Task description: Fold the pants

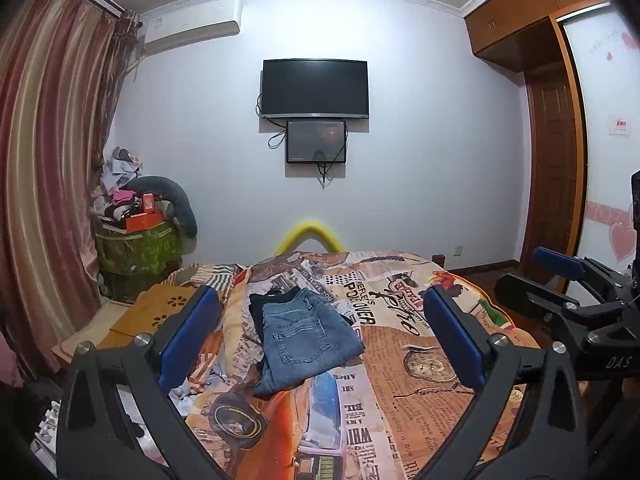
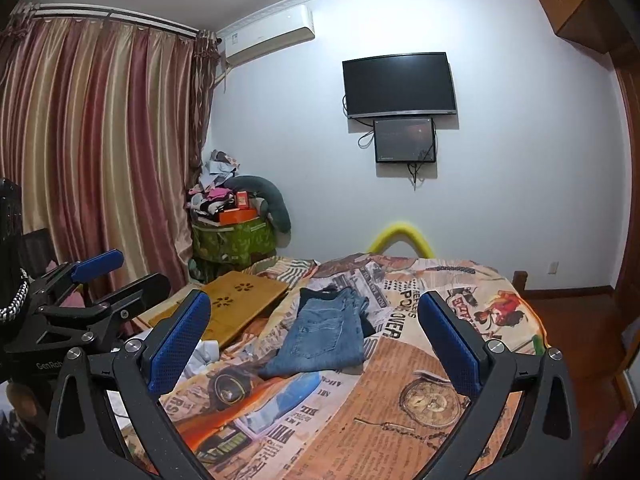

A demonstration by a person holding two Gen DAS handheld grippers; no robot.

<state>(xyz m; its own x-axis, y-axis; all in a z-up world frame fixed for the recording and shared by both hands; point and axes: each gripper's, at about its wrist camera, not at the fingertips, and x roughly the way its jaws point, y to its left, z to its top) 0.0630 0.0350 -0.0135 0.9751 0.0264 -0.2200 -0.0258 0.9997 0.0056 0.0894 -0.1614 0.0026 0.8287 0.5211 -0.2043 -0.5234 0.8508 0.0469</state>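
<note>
Blue denim pants [image 1: 302,340] lie folded on the bed, back pocket up, on top of a black garment [image 1: 272,300]. They also show in the right wrist view [image 2: 324,338]. My left gripper [image 1: 320,324] is open and empty, raised above the bed's near end, with the pants framed between its blue pads [image 1: 188,336]. My right gripper [image 2: 316,338] is open and empty too, held beside the left one; it shows at the right edge of the left wrist view [image 1: 560,276]. The left gripper shows at the left of the right wrist view [image 2: 108,276].
The bed carries a newspaper-print quilt [image 1: 420,360]. A wooden lap desk [image 2: 236,304] lies on its left side. A cluttered green bin [image 1: 136,248] stands by the curtain. A TV [image 1: 314,88] hangs on the far wall. A wardrobe [image 1: 552,128] is at right.
</note>
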